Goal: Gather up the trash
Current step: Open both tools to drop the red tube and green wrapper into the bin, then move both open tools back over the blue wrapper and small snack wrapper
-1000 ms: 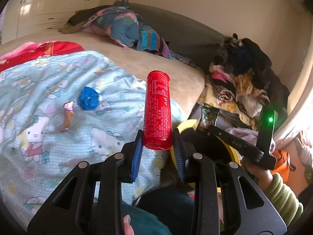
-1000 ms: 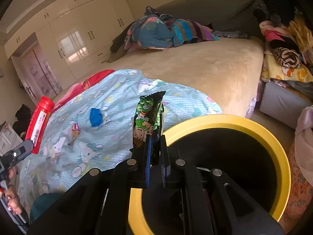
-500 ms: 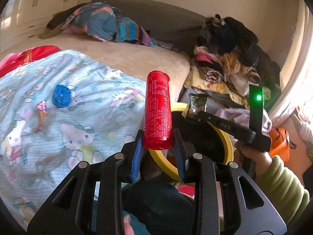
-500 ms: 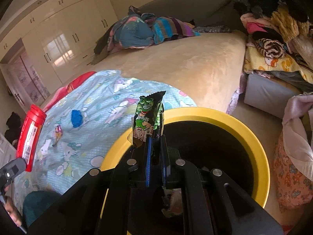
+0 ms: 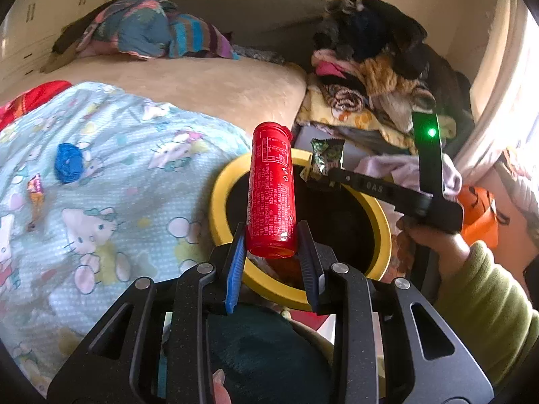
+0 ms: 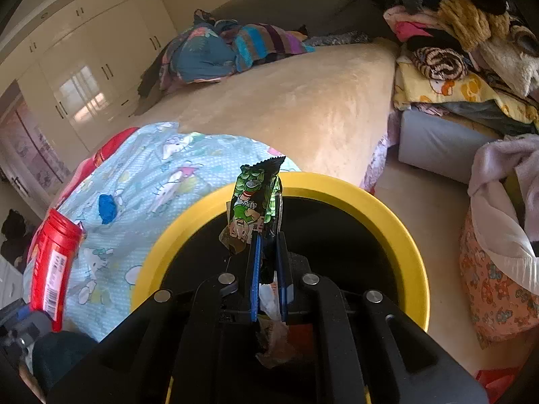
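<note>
One red can point(image 5: 271, 195) upright in jaws, green wrapper point(image 6: 256, 208) pinched

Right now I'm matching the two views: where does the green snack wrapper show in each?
Left wrist: green snack wrapper right of centre, above the far rim, held by the right gripper.
Right wrist: centre, upright between the fingers.
Shared landmark: the yellow-rimmed bin.

The right gripper point(image 5: 328, 176) arm reads "DAS".
</note>
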`<state>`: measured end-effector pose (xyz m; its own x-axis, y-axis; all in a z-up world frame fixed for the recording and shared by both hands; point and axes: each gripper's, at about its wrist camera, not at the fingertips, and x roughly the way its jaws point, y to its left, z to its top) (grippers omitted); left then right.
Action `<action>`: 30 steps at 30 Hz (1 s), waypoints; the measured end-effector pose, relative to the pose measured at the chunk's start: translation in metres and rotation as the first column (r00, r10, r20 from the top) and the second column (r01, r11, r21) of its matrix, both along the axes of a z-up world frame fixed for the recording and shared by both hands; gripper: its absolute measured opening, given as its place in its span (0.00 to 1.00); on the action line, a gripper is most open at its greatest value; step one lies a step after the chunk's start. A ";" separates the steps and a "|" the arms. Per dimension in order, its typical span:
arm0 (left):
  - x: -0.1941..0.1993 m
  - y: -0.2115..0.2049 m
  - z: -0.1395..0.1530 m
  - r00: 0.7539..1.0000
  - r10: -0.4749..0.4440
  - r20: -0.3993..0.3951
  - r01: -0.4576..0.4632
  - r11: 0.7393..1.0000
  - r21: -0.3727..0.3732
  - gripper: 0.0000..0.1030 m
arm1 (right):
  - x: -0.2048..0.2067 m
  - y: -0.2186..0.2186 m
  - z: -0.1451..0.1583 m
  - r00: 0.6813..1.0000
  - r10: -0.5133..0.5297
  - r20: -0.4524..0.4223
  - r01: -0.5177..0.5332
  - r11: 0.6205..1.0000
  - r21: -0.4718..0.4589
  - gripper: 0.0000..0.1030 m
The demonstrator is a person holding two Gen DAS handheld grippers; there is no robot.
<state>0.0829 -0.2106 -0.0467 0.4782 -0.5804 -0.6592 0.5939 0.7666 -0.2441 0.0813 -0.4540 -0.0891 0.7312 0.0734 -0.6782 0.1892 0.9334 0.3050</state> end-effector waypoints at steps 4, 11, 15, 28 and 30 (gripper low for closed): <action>-0.001 -0.016 -0.009 0.999 -0.029 -0.018 0.030 0.999 0.024 0.23 | 0.000 -0.005 -0.007 0.999 0.001 -0.036 -0.001 1.000 0.008 0.09; 0.012 -0.034 -0.024 0.999 -0.030 -0.045 0.033 0.997 0.067 0.30 | 0.001 -0.016 -0.016 0.996 -0.005 -0.086 0.009 0.999 0.042 0.16; 0.022 -0.020 -0.020 0.999 0.034 -0.038 -0.032 0.999 0.035 0.63 | -0.001 -0.018 -0.012 0.997 -0.019 -0.069 0.023 0.998 0.056 0.33; 0.036 0.054 0.024 0.955 0.263 0.137 -0.265 0.964 -0.006 0.89 | 0.013 0.072 0.051 0.969 0.157 0.190 -0.150 0.987 -0.048 0.66; 0.039 0.067 0.028 0.944 0.297 0.144 -0.296 0.955 -0.024 0.89 | 0.018 0.086 0.056 0.962 0.181 0.204 -0.171 0.983 -0.067 0.70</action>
